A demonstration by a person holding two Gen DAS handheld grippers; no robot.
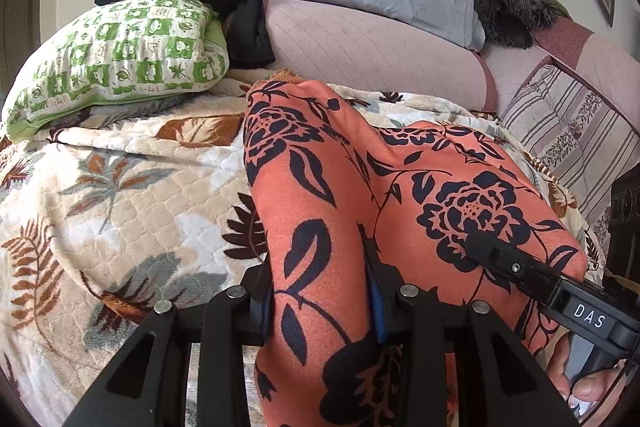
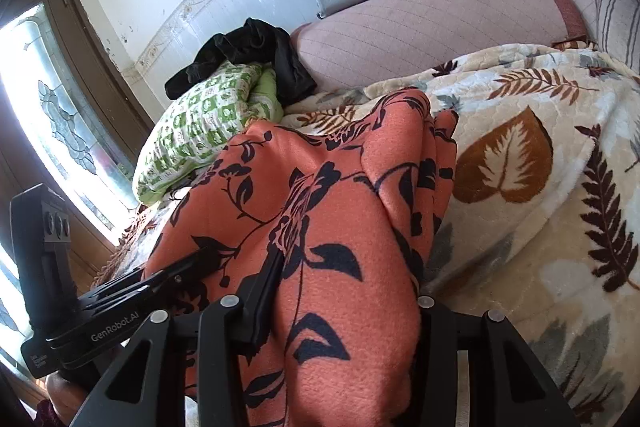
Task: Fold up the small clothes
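While lifted off leaf-print blanket (image 1: pixel 120 163), orange floral garment (image 1: pixel 320 187) pinched by left gripper (image 1: pixel 320 307), right gripper (image 2: pixel 344 307).

White capitals "DAS" stand on the side of the black plastic handheld tool (image 1: pixel 480 251) that reaches in from the lower right of the left wrist view. In the right wrist view, white lettering "GenRobot.AI" runs along the body of the other black plastic handheld tool (image 2: pixel 192 259) at the lower left of the frame. A smaller white label sits just below it on the same body, too small to read.
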